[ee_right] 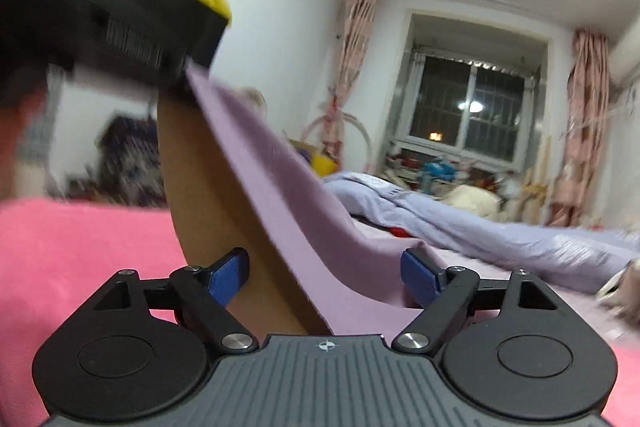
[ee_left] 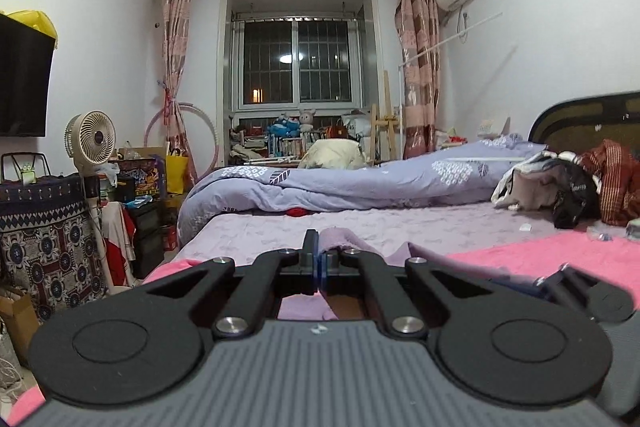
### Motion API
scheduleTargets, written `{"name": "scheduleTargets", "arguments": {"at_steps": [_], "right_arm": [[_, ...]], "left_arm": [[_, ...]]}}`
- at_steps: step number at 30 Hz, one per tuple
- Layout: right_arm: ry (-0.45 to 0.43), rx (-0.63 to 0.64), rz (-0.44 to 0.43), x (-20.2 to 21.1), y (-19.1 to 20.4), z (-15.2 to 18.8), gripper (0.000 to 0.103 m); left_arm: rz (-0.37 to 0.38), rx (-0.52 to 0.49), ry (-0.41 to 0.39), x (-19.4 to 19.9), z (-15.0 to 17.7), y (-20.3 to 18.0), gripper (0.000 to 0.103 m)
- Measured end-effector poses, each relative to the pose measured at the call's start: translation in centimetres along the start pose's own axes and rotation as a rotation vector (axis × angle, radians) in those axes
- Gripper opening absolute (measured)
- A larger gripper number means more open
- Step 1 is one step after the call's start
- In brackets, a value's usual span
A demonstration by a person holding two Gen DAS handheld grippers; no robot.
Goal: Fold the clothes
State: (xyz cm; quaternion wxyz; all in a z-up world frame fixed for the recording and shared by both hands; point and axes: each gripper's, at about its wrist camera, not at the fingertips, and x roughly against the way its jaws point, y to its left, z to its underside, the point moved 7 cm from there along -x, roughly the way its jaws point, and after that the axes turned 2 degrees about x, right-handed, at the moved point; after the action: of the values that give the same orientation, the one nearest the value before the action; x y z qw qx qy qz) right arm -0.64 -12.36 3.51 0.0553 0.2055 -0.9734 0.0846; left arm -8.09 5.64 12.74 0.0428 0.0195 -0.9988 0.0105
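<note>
The cloth (ee_right: 280, 179), lilac on one face and tan on the other, is hanging in the air above the pink blanket (ee_right: 80, 251) near the bed's near edge. The left claw (ee_left: 319, 259) is pinching its top corner, pads pressed together on the fabric. From there the cloth is running down in a taut slope and passing between the fingers of the right claw (ee_right: 326, 277), whose blue pads (ee_right: 420, 277) are standing wide apart, gripping nothing.

The step in hand is probably catching a second point on the lower edge so the piece can be spread or doubled over. To do it well, the right claw should be closing on the edge itself, not mid-panel, and the left should be keeping the slope tight so the hem stays straight and the tan side does not roll outward.

The left claw is sitting high and roughly level, pointing toward the window (ee_left: 298, 63). The right one is lower, tilted upward and rolled to one side, looking along the cloth. The quilt (ee_left: 360, 179) and a clothes pile (ee_left: 568, 183) are lying farther back on the bed.
</note>
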Motion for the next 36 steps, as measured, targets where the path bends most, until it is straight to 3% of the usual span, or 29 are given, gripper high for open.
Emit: {"name": "scheduleTargets", "arguments": {"at_steps": [8, 12, 14, 15, 17, 19, 24, 27, 30, 33, 36], "right_arm": [[0.102, -0.211, 0.122, -0.8, -4.8, 1.2, 0.080], [0.254, -0.087, 0.106, -2.0, -5.0, 4.1, 0.071], [0.298, -0.039, 0.025, -2.3, -3.2, 5.6, 0.069], [0.298, -0.009, 0.044, -2.3, -2.7, 5.7, 0.066], [0.302, 0.018, 0.097, -2.5, -2.5, 5.6, 0.056], [0.310, -0.046, 0.141, -3.3, -3.7, 4.9, 0.024], [0.340, -0.112, 0.172, -5.2, -8.1, 4.1, 0.008], [0.353, -0.150, 0.192, -6.2, -10.7, 3.5, 0.006], [0.205, -0.179, 0.251, -5.1, -14.1, -2.7, 0.006], [0.238, -0.171, 0.237, -1.3, -14.4, -0.6, 0.006], [0.271, -0.164, 0.222, 2.5, -14.6, 1.5, 0.006]], "left_arm": [[-0.061, 0.022, -0.009, 0.2, 0.5, 1.8, 0.000], [-0.062, 0.031, -0.005, 0.0, 1.0, 1.9, 0.000], [-0.066, 0.020, -0.007, 0.0, 1.0, 1.9, 0.000], [-0.072, 0.018, -0.004, -0.2, 1.1, 2.0, 0.000], [-0.084, 0.014, 0.001, -0.6, 1.1, 2.2, 0.000], [-0.096, 0.010, 0.006, -0.9, 1.2, 2.4, 0.000], [-0.126, 0.000, 0.019, -1.8, 1.4, 2.9, 0.000], [-0.148, 0.025, 0.023, -3.2, 0.0, 3.4, 0.000], [-0.149, 0.077, -0.001, -4.4, -2.5, 3.5, 0.000], [-0.073, 0.108, -0.091, -1.6, -4.6, 2.0, 0.000], [-0.003, 0.029, -0.082, 2.0, -2.7, -0.1, 0.000]]}}
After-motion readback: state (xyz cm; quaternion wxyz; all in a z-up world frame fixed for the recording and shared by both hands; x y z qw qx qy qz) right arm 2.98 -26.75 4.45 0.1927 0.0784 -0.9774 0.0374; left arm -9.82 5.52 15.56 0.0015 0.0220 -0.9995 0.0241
